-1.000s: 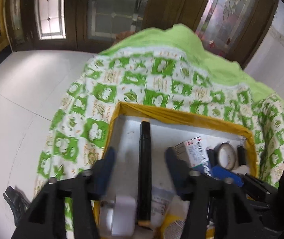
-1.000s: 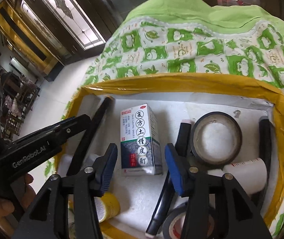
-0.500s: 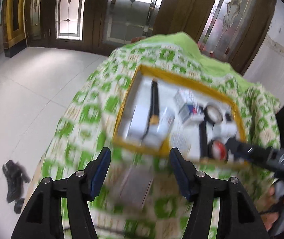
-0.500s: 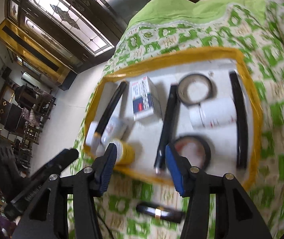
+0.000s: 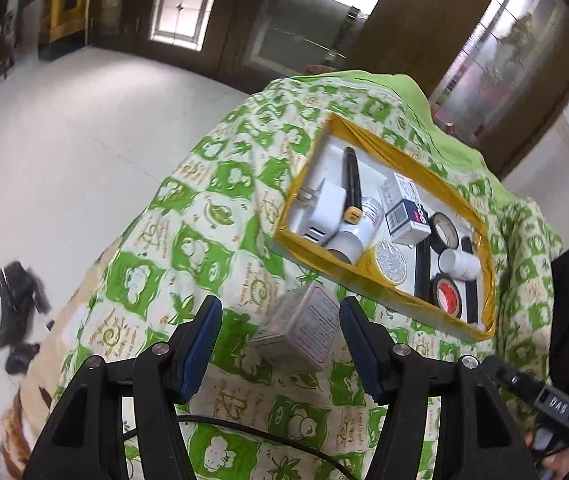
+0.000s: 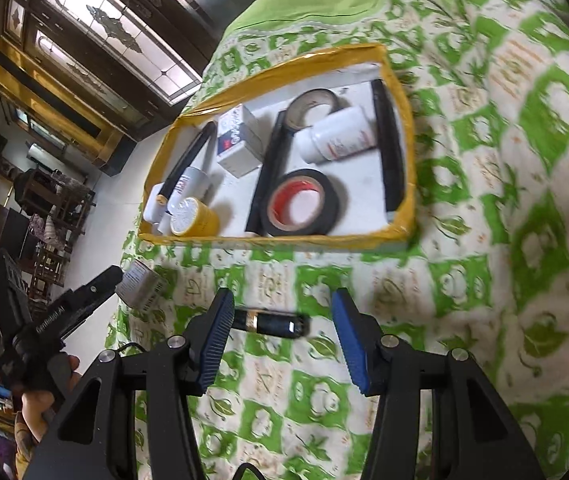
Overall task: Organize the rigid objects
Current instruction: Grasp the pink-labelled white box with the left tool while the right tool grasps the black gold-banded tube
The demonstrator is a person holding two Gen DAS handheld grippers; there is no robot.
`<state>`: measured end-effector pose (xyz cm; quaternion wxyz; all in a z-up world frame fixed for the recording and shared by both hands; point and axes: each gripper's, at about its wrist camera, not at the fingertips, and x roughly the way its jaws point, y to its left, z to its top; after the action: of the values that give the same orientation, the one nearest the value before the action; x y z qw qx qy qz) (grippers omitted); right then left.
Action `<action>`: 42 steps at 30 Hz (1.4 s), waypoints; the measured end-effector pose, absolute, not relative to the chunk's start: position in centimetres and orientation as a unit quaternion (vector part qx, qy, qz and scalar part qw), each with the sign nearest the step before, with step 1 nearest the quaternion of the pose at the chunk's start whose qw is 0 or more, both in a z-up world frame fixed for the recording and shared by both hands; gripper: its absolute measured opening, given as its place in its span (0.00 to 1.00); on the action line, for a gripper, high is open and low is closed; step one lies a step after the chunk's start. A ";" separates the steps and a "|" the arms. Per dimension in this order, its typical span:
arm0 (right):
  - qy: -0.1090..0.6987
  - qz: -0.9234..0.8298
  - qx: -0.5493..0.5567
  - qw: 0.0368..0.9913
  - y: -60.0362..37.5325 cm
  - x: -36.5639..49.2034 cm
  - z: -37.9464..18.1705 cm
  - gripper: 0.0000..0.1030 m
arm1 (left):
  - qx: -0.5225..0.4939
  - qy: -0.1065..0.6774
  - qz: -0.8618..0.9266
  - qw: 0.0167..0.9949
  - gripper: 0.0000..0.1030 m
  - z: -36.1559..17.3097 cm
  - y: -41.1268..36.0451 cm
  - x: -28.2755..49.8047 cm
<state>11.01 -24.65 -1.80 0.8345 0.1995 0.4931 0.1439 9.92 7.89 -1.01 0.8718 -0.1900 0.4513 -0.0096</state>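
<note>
A yellow-rimmed tray (image 5: pixel 316 262) (image 6: pixel 284 240) on the green patterned cloth holds tape rolls, black pens, white bottles and a small box. A loose pale box (image 5: pixel 298 330) lies on the cloth in front of the tray, between the open jaws of my left gripper (image 5: pixel 278 338); it also shows in the right wrist view (image 6: pixel 140 284). A black tube with a gold band (image 6: pixel 270 323) lies on the cloth between the open jaws of my right gripper (image 6: pixel 280 338). Neither gripper holds anything.
The table drops off to a white tiled floor (image 5: pixel 64 152) on the left, where black shoes (image 5: pixel 18 308) lie. A black cable (image 5: pixel 252 434) runs across the cloth near my left gripper. Dark wooden doors stand behind.
Both grippers have pulled back from over the tray towards the front of the table. The loose pale box and the black tube have come into view between their jaws.
</note>
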 end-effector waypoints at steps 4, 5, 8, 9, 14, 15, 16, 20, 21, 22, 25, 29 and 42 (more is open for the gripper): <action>0.495 0.143 0.193 0.835 -24.6 10.8 -1.9 0.48 | -0.206 0.454 -0.009 0.867 0.62 -1.3 8.3 9.8; 0.496 0.144 0.191 0.835 -24.6 10.8 -2.0 0.48 | -0.204 0.454 -0.009 0.867 0.62 -1.3 8.2 9.8; 0.499 0.146 0.183 0.834 -24.1 10.9 -2.1 0.48 | -0.182 0.456 -0.009 0.871 0.62 -1.2 7.5 9.9; 0.501 0.146 0.182 0.834 -24.1 10.9 -2.2 0.48 | -0.174 0.456 -0.010 0.873 0.62 -1.1 7.2 9.9; 0.504 0.149 0.175 0.833 -23.6 11.0 -2.3 0.48 | -0.098 0.455 -0.026 0.885 0.62 -0.9 4.5 10.0; 0.504 0.149 0.173 0.833 -23.5 11.0 -2.3 0.48 | -0.083 0.456 -0.029 0.886 0.62 -0.9 3.9 10.0; 0.504 0.150 0.171 0.834 -23.4 10.9 -2.3 0.48 | -0.067 0.458 -0.027 0.886 0.62 -1.1 3.4 10.1; 0.505 0.152 0.163 0.834 -23.0 10.9 -2.4 0.48 | -0.027 0.489 -0.005 0.872 0.62 -2.9 2.7 11.1; 0.506 0.153 0.161 0.833 -22.9 10.9 -2.5 0.48 | -0.022 0.492 -0.001 0.870 0.62 -3.2 2.6 11.2; 0.507 0.153 0.159 0.833 -22.8 10.8 -2.5 0.48 | -0.018 0.497 0.001 0.868 0.61 -3.6 2.6 11.4; 0.507 0.155 0.152 0.834 -22.5 10.8 -2.5 0.48 | -0.026 0.490 -0.010 0.871 0.36 -3.5 2.6 11.3; 0.508 0.157 0.140 0.836 -22.1 10.8 -2.7 0.48 | -0.040 0.481 -0.026 0.875 0.36 -2.9 2.6 10.9; 0.501 0.175 -0.047 0.846 -17.0 11.3 -3.6 0.55 | -0.048 0.497 -0.046 0.865 0.36 -3.1 1.9 10.8</action>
<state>11.25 -16.96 -3.62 0.8461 -0.0469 0.5014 0.1746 10.76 1.86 -3.14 0.8653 -0.0477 0.4969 -0.0461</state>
